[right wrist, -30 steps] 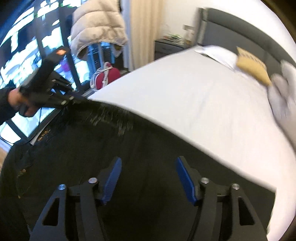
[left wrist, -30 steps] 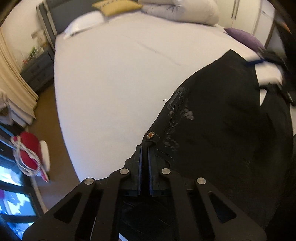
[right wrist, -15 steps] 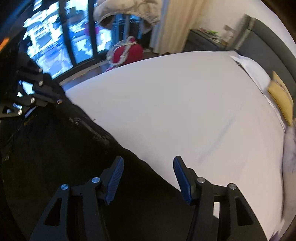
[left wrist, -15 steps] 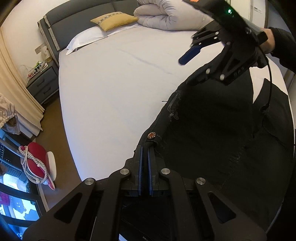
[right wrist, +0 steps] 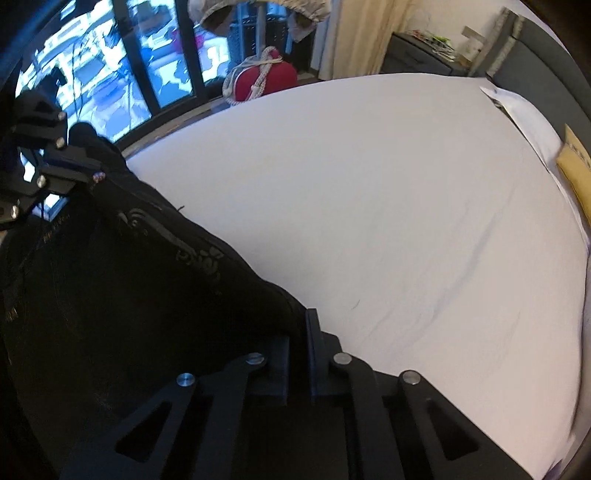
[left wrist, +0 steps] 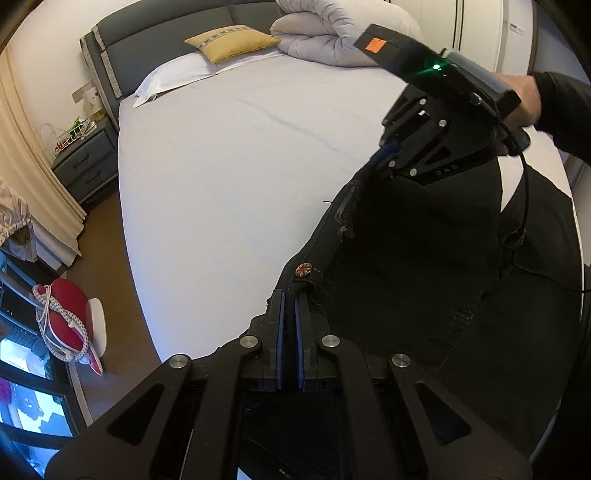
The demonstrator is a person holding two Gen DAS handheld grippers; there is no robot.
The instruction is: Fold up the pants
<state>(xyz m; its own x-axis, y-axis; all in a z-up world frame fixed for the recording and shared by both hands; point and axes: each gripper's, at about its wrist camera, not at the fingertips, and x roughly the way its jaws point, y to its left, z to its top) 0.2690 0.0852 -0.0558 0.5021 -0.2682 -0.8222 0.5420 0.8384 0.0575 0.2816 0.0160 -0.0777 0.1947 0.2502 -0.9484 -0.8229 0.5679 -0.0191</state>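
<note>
One pair of black pants (left wrist: 424, 280) lies along the near edge of the bed (left wrist: 229, 177), its waistband toward the foot-side corner and its two legs parting into a pale gap of sheet further along. One copper-coloured button (left wrist: 305, 269) shows on the waistband. Two hand-held grippers work the garment. Left gripper (left wrist: 289, 317): fingers drawn together, pinching the waistband edge just below the button. Right gripper (right wrist: 298, 334): fingers closed on the side seam of the pants where the black cloth meets the white sheet; in the left wrist view the same tool (left wrist: 384, 158) shows its closed fingers pressed onto the seam, one green light lit on its body, one orange label on top, and the person's hand (left wrist: 524, 99) on the handle.

Surface: one wide bed with a plain white fitted sheet, faintly creased. At its head stand one grey upholstered headboard (left wrist: 162, 33), one white pillow (left wrist: 173, 75), one mustard cushion (left wrist: 232, 46) and one rolled white duvet (left wrist: 332, 37).

Room: one grey two-drawer nightstand (left wrist: 85, 158) beside the headboard, cream curtains (left wrist: 33, 162), brown floor, one red bag (left wrist: 64, 317) with a white cord by the dark-framed glass doors (right wrist: 147, 70), and white wardrobe doors (left wrist: 491, 33) beyond the duvet.
</note>
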